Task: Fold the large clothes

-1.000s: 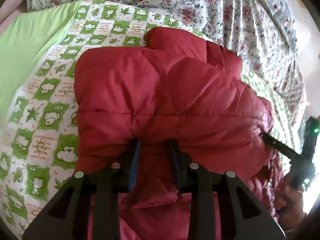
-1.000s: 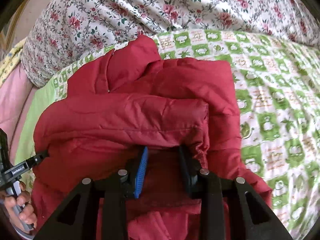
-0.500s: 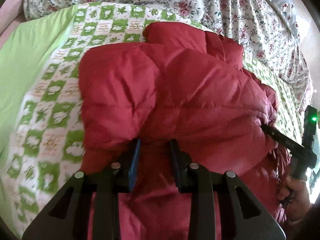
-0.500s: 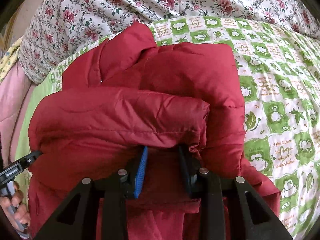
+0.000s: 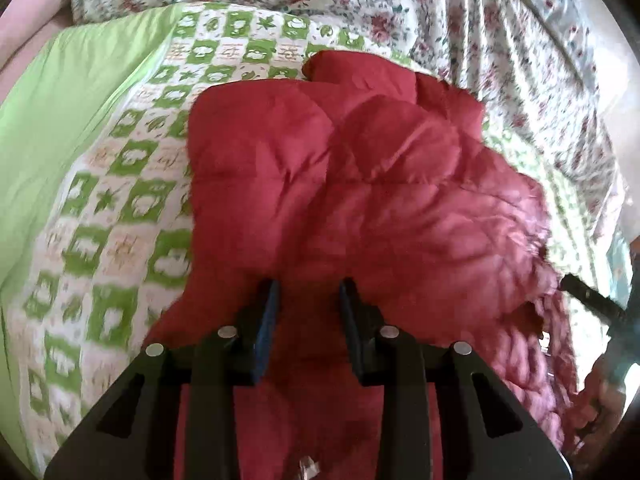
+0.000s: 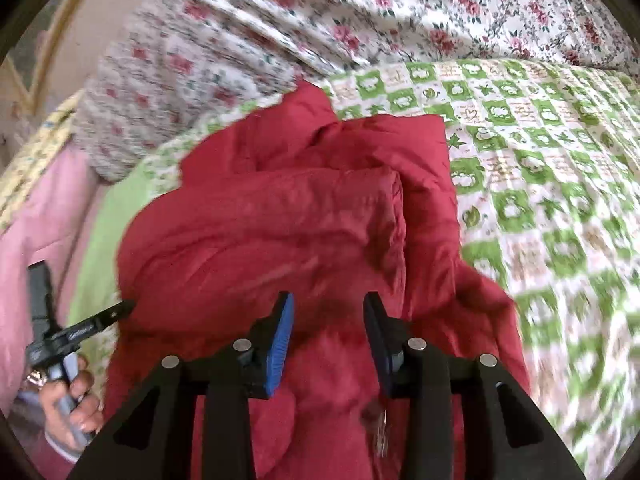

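A red puffy jacket lies bunched and partly folded on a green-and-white checked bedspread. It also shows in the right wrist view. My left gripper has its jaws parted, with jacket fabric bulging between and over the fingertips. My right gripper stands the same way at the jacket's other side, jaws parted against the fold. Each view shows the other gripper's tip touching the jacket edge: the right one and the left one.
A floral quilt is heaped along the back of the bed. A plain green sheet lies at the left. A pink surface and a wooden frame stand beyond the bed's edge.
Both grippers' jaws have spread wider apart than before. The views have shifted back a little from the jacket, and the folded upper layer now sits lower.
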`<state>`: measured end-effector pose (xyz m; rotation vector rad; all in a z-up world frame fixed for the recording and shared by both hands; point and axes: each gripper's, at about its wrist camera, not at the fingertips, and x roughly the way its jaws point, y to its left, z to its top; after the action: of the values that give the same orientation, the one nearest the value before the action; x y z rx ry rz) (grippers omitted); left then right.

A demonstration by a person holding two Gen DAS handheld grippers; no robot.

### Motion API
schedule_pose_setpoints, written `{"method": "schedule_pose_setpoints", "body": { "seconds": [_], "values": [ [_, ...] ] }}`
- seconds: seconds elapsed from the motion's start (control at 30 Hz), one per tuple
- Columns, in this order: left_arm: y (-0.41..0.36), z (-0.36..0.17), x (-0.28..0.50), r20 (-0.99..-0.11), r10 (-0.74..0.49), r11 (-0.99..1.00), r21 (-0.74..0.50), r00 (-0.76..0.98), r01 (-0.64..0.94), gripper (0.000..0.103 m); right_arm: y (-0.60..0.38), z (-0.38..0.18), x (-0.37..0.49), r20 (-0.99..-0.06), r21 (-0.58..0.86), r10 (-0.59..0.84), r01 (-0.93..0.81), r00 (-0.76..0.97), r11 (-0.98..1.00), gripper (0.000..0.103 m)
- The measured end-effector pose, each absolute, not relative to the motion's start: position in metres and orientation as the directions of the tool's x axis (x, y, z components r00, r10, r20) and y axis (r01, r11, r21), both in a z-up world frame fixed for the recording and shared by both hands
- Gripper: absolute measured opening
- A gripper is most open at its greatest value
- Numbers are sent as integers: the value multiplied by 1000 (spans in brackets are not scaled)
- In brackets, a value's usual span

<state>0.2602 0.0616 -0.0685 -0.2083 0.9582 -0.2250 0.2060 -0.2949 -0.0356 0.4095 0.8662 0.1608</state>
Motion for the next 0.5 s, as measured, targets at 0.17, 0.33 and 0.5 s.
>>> {"method": "schedule_pose_setpoints", "body": {
  "seconds": [0.17,0.33,0.5],
  "values": [
    [76,-57,202,-764,-323,943,-309,558,122,29,-305,-19,151,-670,447,335,1,662,895,51],
    [92,-57,142,-764,-349,933,-337,542,125,29,-315,-17,100,-660,467,354,-7,663,884,57],
    [103,-55,90,-765,-360,927,-357,534,114,29,-330,-18,60,-670,462,333,21,664,887,64]
  ]
}}
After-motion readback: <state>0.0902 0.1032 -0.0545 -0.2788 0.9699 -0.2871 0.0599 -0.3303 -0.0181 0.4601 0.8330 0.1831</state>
